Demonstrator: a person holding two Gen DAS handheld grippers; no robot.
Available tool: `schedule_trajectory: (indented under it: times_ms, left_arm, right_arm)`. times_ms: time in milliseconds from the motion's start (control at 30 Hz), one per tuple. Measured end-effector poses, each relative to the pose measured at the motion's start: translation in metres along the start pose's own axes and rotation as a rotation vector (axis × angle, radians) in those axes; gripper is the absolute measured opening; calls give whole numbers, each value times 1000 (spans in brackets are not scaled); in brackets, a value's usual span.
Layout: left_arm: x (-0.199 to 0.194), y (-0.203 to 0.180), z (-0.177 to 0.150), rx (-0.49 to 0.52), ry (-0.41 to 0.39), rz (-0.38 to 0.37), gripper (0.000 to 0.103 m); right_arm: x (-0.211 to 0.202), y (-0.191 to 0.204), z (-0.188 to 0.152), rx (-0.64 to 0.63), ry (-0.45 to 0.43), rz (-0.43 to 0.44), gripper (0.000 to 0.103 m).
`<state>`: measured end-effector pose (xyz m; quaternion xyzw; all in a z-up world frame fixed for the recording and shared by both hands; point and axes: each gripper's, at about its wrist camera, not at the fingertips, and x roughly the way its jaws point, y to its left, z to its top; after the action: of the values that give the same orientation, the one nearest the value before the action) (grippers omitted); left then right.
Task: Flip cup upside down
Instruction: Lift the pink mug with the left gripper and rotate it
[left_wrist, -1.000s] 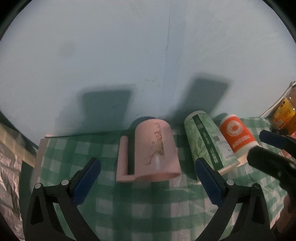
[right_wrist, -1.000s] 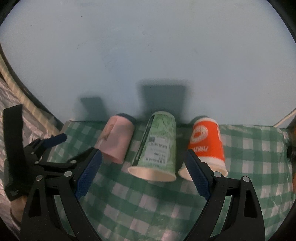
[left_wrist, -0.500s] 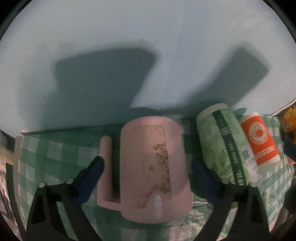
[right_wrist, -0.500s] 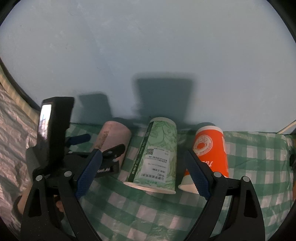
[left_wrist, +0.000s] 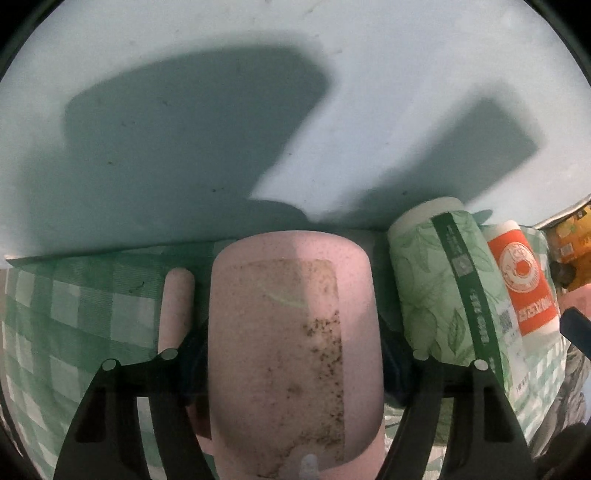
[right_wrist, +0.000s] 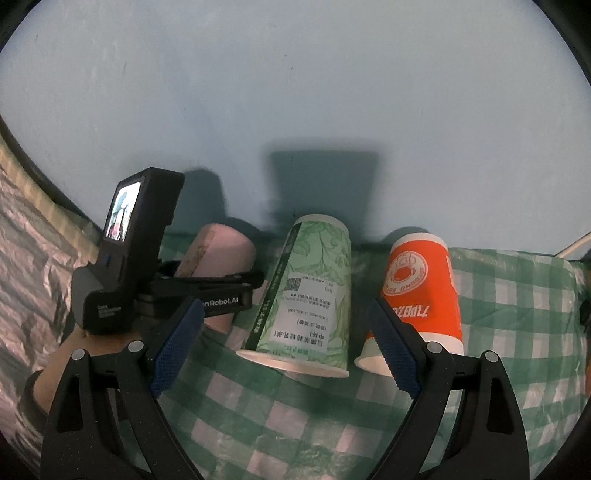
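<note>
Here, in the left wrist view, the left gripper (left_wrist: 293, 354) straddles the pink mug (left_wrist: 291, 332) lying on the checked cloth (left_wrist: 74, 306), fingers seemingly pressed to its sides; no flip has begun. From the right wrist, the right gripper (right_wrist: 286, 347) hangs wide open and empty before the green cup (right_wrist: 310, 291) and orange cup (right_wrist: 419, 291), both also on their sides.

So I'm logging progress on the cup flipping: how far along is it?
Done: green cup and orange cup stand rim-down on the checked cloth. In hand: left claw straddles the pink mug, also rim-down. Right claw is open, idle. Left: unclear.
</note>
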<state>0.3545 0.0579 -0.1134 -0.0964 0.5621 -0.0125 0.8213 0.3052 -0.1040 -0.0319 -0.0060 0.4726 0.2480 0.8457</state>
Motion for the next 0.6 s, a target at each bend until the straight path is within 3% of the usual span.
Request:
schedule_trajectory:
  times_ms: [300,600]
  left_arm:
    - [-51,6,-20,46,-75,-22,74]
    - [-100,-12,-74,110,-125,-72,74]
  right_arm:
    - [-8,5,-5,2,-17,13,89]
    - [-37,11,-28,8,-55,27,90]
